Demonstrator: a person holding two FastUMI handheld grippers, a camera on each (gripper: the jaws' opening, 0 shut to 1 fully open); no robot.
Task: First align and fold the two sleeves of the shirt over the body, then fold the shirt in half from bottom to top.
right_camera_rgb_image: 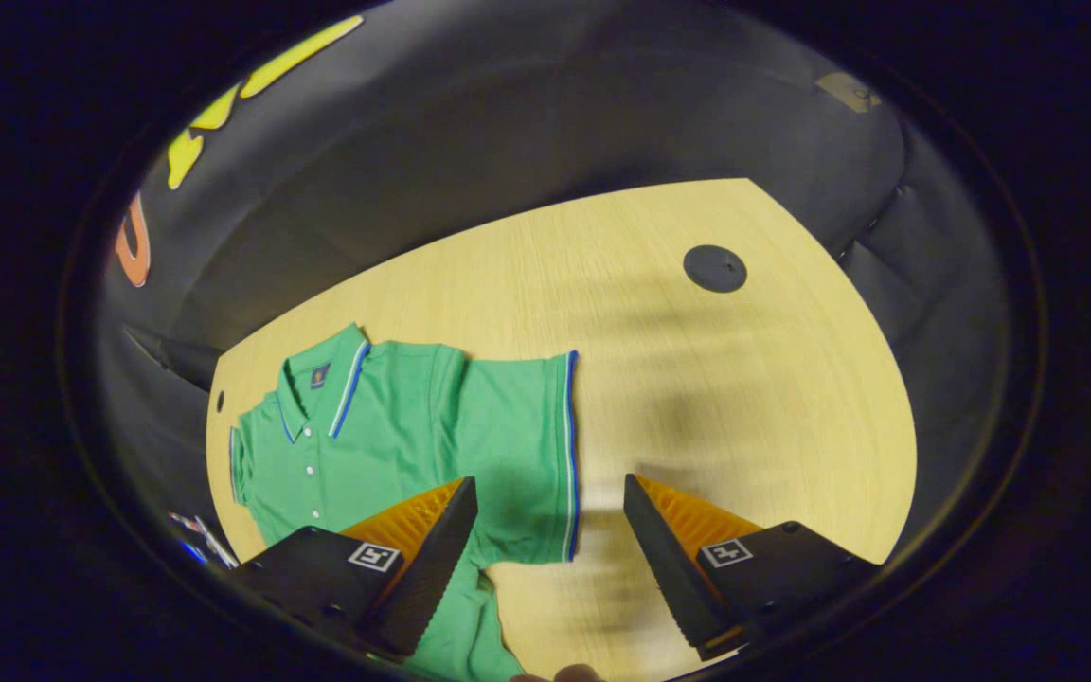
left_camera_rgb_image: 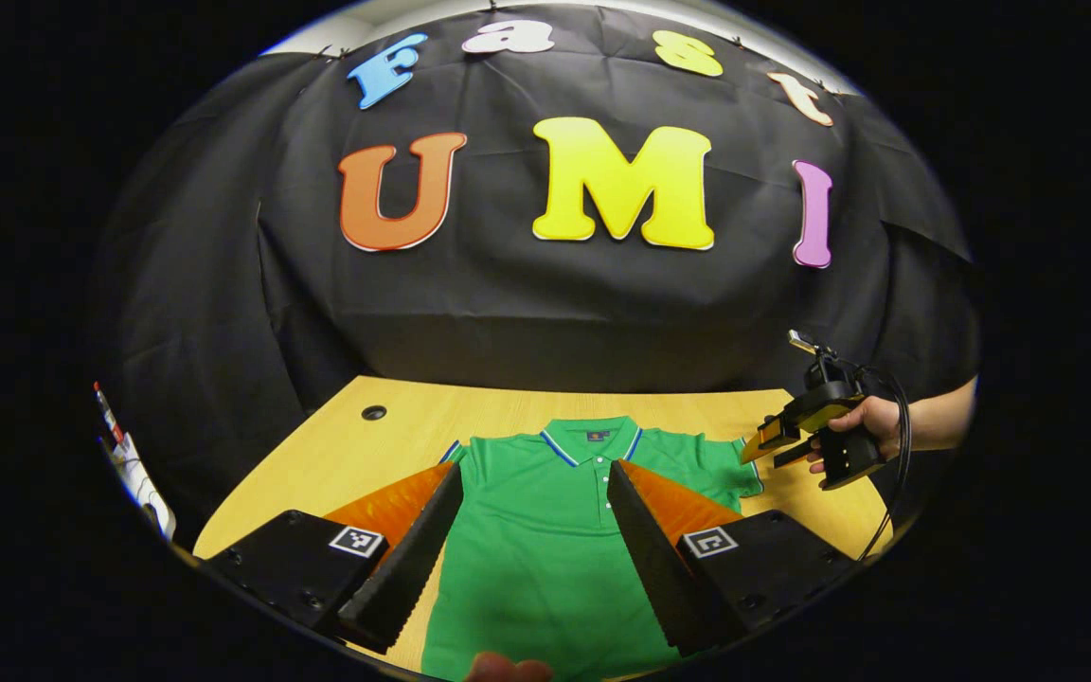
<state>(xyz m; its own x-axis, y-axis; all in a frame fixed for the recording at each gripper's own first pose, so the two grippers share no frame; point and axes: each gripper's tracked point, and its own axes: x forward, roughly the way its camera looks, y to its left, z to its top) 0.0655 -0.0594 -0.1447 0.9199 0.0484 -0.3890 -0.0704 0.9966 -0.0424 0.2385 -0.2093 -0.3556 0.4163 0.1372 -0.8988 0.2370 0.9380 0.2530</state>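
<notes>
A green polo shirt [left_camera_rgb_image: 545, 530] with blue-and-white trim lies flat on the wooden table [left_camera_rgb_image: 508, 407], collar toward the far wall. My left gripper [left_camera_rgb_image: 536, 511] hangs open above the shirt's chest, nothing between its fingers. In the left gripper view the right gripper [left_camera_rgb_image: 778, 438], held by a hand [left_camera_rgb_image: 872, 421], hovers over the shirt's right sleeve [left_camera_rgb_image: 725, 464]. In the right gripper view that sleeve [right_camera_rgb_image: 517, 445] lies spread out, its striped cuff [right_camera_rgb_image: 571, 455] between my open right gripper's [right_camera_rgb_image: 550, 516] fingers, which stand above it. The shirt's body [right_camera_rgb_image: 356, 445] stretches away to the left.
A round dark cable hole [right_camera_rgb_image: 714, 268] sits in the bare table [right_camera_rgb_image: 744, 398] right of the sleeve. Another hole [left_camera_rgb_image: 374, 413] is at the table's far left. Black cloth hangs behind and beside the table. A fingertip [left_camera_rgb_image: 508, 669] shows at the bottom edge.
</notes>
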